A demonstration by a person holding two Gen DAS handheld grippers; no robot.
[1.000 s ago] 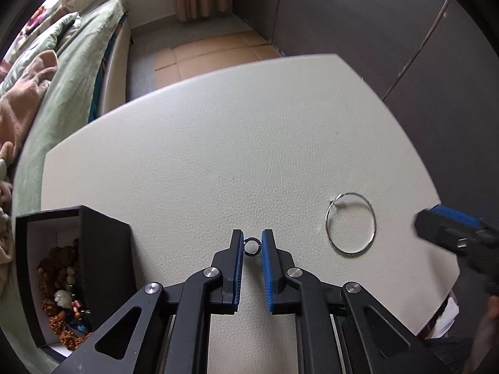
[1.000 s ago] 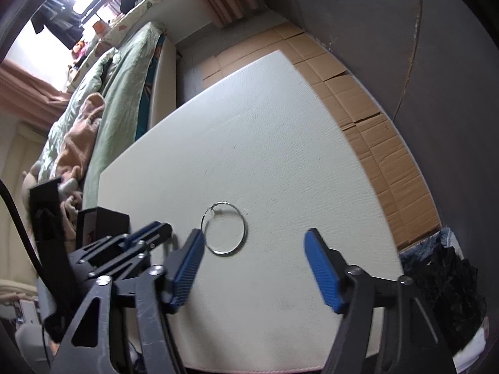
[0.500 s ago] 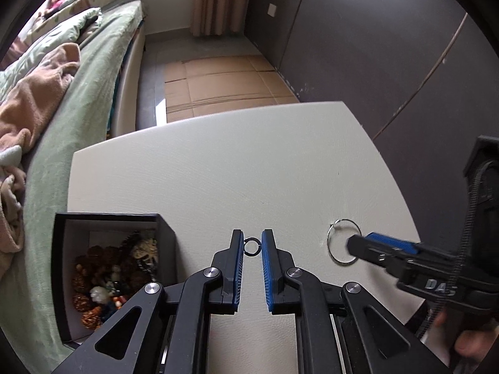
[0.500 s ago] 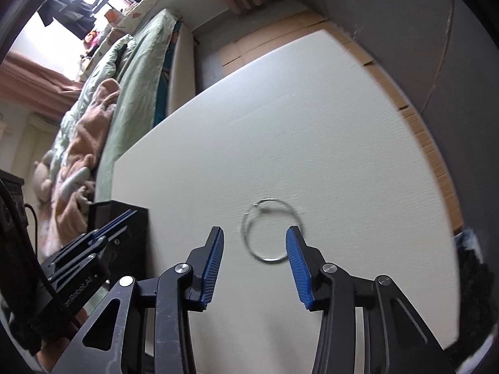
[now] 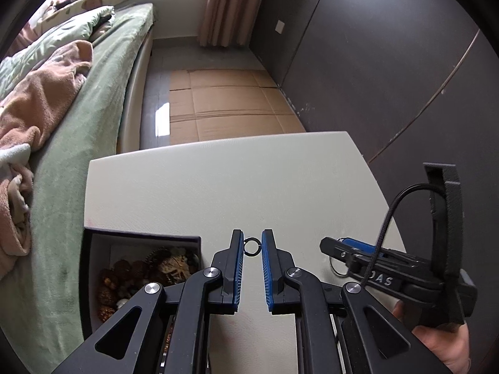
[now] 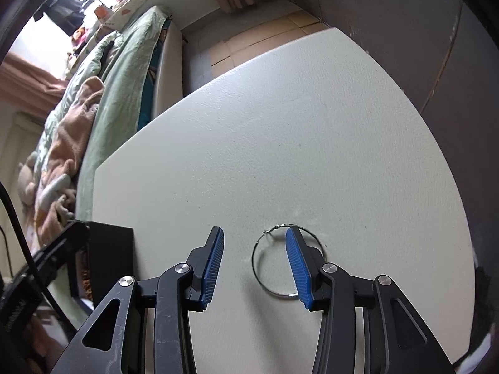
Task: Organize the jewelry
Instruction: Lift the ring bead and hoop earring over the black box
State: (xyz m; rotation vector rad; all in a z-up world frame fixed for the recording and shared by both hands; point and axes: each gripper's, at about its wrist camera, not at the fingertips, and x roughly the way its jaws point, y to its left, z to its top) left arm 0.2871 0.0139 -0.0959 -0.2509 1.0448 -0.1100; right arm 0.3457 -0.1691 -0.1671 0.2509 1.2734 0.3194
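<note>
Left gripper (image 5: 252,246) has risen, still pinching a small ring (image 5: 251,246) right of the box (image 5: 140,240) — right gripper (image 6: 254,249), "DAS"-marked, gapes over the hoop (image 6: 271,268)

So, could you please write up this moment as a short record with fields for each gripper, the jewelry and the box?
left gripper: shut on small dark ring, held above the table
right gripper: open, low over the table, one finger crossing the hoop
silver hoop earring: flat on the table, not gripped
jewelry box: black, open, beaded pieces inside, at the table's left edge
</note>
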